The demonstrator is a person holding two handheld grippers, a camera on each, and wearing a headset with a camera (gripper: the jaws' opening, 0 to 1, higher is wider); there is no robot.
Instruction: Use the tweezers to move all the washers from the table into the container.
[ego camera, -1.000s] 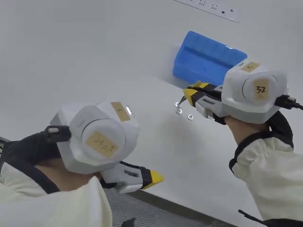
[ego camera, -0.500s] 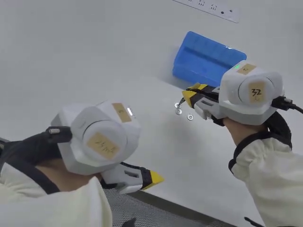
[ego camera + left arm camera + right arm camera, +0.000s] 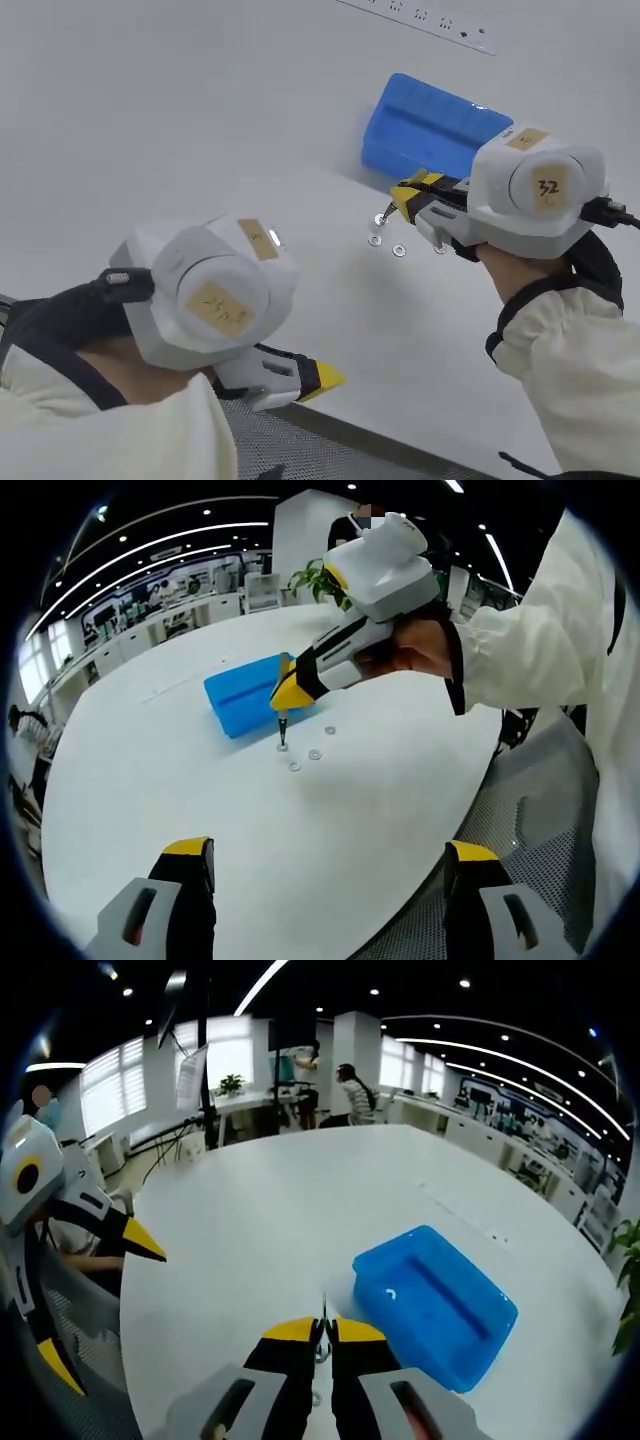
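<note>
My right gripper [image 3: 408,200] is shut on thin metal tweezers [image 3: 385,213], which point down at the white table. Their tip [image 3: 281,738] sits right at one small washer [image 3: 281,748]; whether it is pinched I cannot tell. Two more washers [image 3: 375,240] [image 3: 399,250] lie just in front of it, and another [image 3: 330,730] lies closer to the hand. The blue container [image 3: 435,130] stands right behind the tweezers, also seen as a blue container [image 3: 435,1300] beyond my shut right gripper [image 3: 323,1332]. My left gripper [image 3: 328,855] hangs open over the near table edge, holding nothing.
The round white table [image 3: 200,130] stretches bare to the left and back. A white power strip [image 3: 420,18] lies at the far edge. A grey perforated surface [image 3: 300,450] lies under the near rim. People stand far back in the room [image 3: 352,1085].
My right gripper with the tweezers has shifted only slightly above the washers. The loose washers and my left gripper stay where they were.
</note>
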